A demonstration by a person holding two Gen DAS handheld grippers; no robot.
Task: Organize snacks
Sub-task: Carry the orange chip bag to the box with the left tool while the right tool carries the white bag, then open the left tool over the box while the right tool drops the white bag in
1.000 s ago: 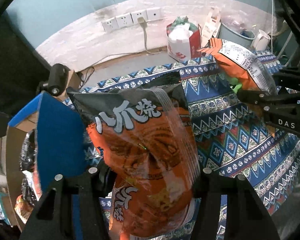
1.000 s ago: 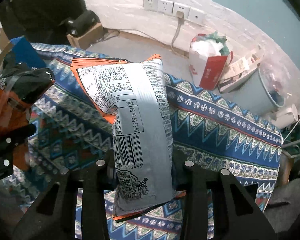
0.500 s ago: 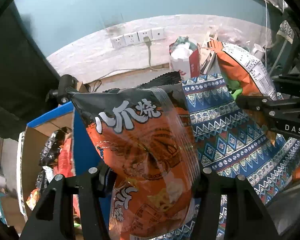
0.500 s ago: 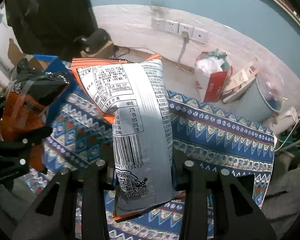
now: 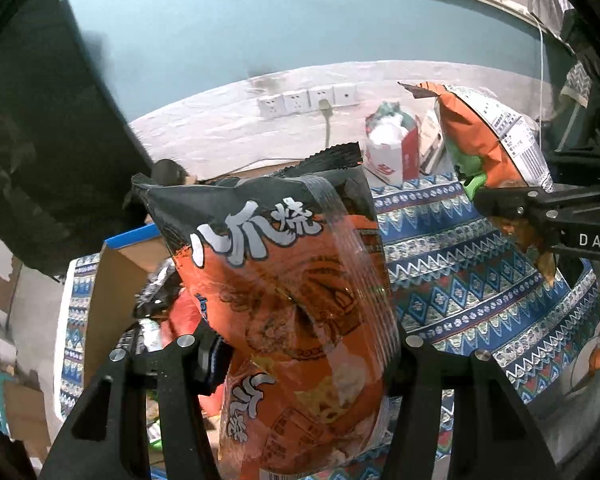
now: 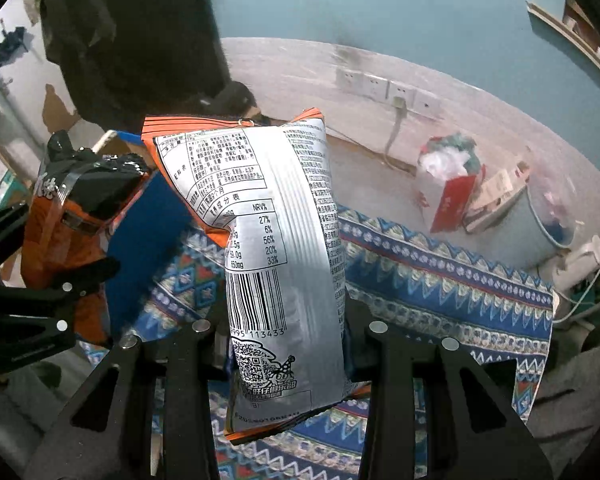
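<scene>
My left gripper (image 5: 304,356) is shut on an orange and black snack bag (image 5: 284,280) with white lettering, held upright above the patterned cloth. My right gripper (image 6: 286,336) is shut on a silver-backed orange snack bag (image 6: 276,248) showing its barcode and nutrition table. In the left wrist view the right gripper (image 5: 548,220) and its bag (image 5: 488,136) hang at the right. In the right wrist view the left gripper (image 6: 28,280) with its bag (image 6: 68,216) is at the left. A cardboard box (image 5: 112,280) with a blue flap, holding several snack packs, lies down left behind the orange bag.
A blue patterned cloth (image 6: 440,288) covers the table. On the floor by the wall stand a red and white bag (image 6: 448,192) and a grey bin (image 6: 540,216). Wall sockets (image 5: 308,98) with a cable sit behind. A dark cloth (image 6: 132,40) hangs at the upper left.
Both grippers have risen with their bags still held. The cloth has dropped lower in view, more wall shows, and the open box with snacks has come into sight on the left.
</scene>
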